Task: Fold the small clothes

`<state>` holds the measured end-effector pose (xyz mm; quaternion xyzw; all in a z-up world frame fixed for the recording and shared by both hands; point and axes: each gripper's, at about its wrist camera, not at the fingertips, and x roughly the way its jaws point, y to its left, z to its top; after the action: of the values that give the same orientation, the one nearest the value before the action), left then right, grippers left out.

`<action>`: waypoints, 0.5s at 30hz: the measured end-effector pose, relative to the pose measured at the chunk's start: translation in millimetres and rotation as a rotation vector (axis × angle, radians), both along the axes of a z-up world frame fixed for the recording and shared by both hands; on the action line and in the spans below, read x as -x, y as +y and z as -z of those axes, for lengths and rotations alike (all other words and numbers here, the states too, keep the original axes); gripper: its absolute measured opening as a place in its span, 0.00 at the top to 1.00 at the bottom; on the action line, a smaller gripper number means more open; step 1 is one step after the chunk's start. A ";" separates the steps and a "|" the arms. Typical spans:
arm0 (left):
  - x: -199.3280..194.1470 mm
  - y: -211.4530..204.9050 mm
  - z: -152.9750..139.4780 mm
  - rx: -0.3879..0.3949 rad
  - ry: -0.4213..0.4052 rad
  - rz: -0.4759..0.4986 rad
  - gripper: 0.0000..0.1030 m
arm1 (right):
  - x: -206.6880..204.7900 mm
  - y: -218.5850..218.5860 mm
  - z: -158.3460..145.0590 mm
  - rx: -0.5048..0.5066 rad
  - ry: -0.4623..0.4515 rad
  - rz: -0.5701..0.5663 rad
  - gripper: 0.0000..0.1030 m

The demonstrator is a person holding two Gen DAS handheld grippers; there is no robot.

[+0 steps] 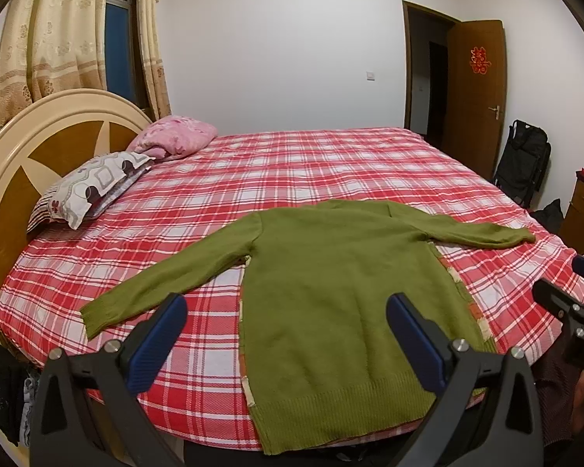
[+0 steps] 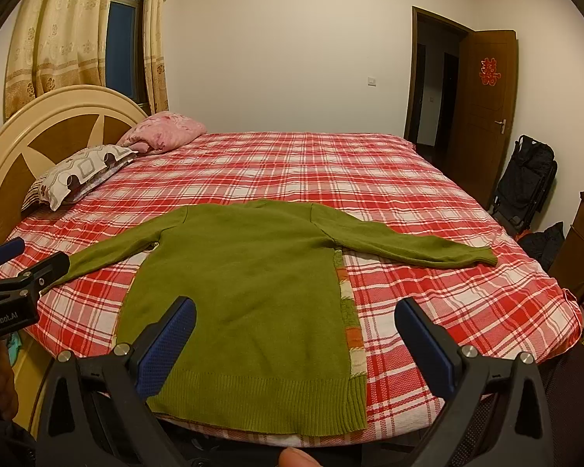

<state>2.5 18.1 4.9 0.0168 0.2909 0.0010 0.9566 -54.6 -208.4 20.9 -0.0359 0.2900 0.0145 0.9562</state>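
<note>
A green knit sweater [image 1: 331,292] lies flat, back up, on the red plaid bed [image 1: 292,171], hem at the near edge and both sleeves spread out. A patterned edge shows along its right side [image 2: 348,311]. It also shows in the right wrist view [image 2: 245,284]. My left gripper [image 1: 286,307] is open and empty, held above the sweater's lower part. My right gripper [image 2: 296,311] is open and empty, above the sweater's lower right side. Each gripper shows at the edge of the other's view: the right one [image 1: 564,303], the left one [image 2: 15,272].
Two pillows [image 1: 97,183] lie by the round headboard [image 1: 39,148] at the left. An open wooden door [image 1: 475,97], a black folded chair [image 1: 521,163] and a wooden cabinet [image 1: 580,210] stand at the right. Curtains [image 1: 54,39] hang behind the headboard.
</note>
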 end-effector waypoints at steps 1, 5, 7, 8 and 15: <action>0.1 0.0 0.0 0.000 0.000 0.000 0.00 | -0.2 0.0 0.4 0.000 0.001 0.000 0.01; -0.2 0.7 0.1 -0.003 -0.001 -0.001 0.00 | -1.2 0.0 1.6 -0.001 0.004 0.000 0.01; -1.5 2.3 0.4 -0.008 -0.002 -0.004 0.00 | -1.4 -0.1 2.7 -0.002 0.006 -0.002 0.01; -2.5 3.4 0.7 -0.012 -0.003 -0.006 0.00 | -2.0 -0.4 3.5 -0.004 0.008 -0.003 0.01; -5.2 4.9 3.7 -0.026 -0.004 -0.015 0.00 | -5.6 -5.0 8.3 -0.015 0.021 -0.001 0.01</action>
<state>7.7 23.1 1.1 0.0272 0.2893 0.0120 0.9568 -49.0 -213.4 12.6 -0.0287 0.3000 0.0177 0.9533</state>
